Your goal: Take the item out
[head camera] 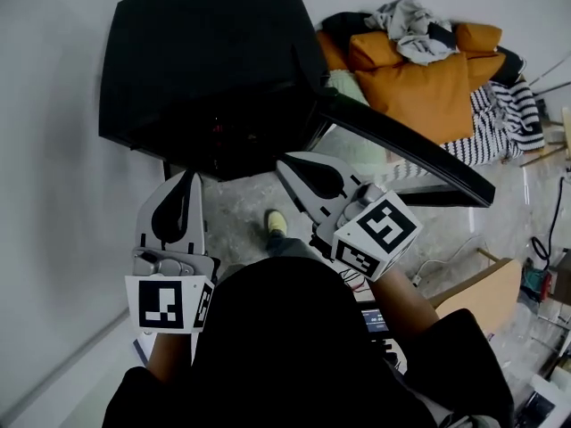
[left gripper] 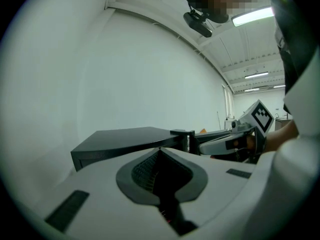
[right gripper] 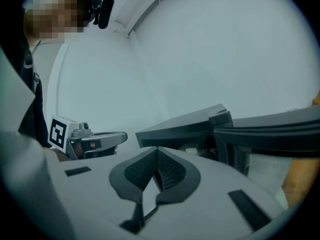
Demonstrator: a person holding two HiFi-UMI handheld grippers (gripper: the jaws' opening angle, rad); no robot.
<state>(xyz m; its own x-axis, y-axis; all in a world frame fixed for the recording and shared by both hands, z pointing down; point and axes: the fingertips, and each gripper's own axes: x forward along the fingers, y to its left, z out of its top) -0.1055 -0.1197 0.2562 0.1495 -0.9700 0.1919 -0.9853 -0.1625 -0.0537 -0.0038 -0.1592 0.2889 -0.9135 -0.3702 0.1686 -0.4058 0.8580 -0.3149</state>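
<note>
Now, left tool (head camera: 190,178): closed, tips pressed together, gripping nothing; aimed at the lower front edge of the cabinet.
right tool (head camera: 284,163): closed as well, tips meeting, empty; angled toward the open side of the cabinet.
spacing: side by side and apart, left tool tips a little short of the right tool tips.
black cabinet (head camera: 205,61): directly ahead of both tool tips, flat dark top above them; contact with either tool not clear.
door (head camera: 406,150): swung open, reaching out past the right side of the right tool.
item (right gripper: 191,149): pale shape inside the cabinet opening, ahead and slightly right of the right tool tips; too dim to name, not held.
shoe (head camera: 277,223): below and between the two tools, on the pale stone floor (head camera: 236,212).
cushions (head camera: 428,87): orange, beyond the door, well right of the right tool, heaped with striped cloth and loose clothes.
wall (head camera: 53,150): white, close on the left of the left tool.
</note>
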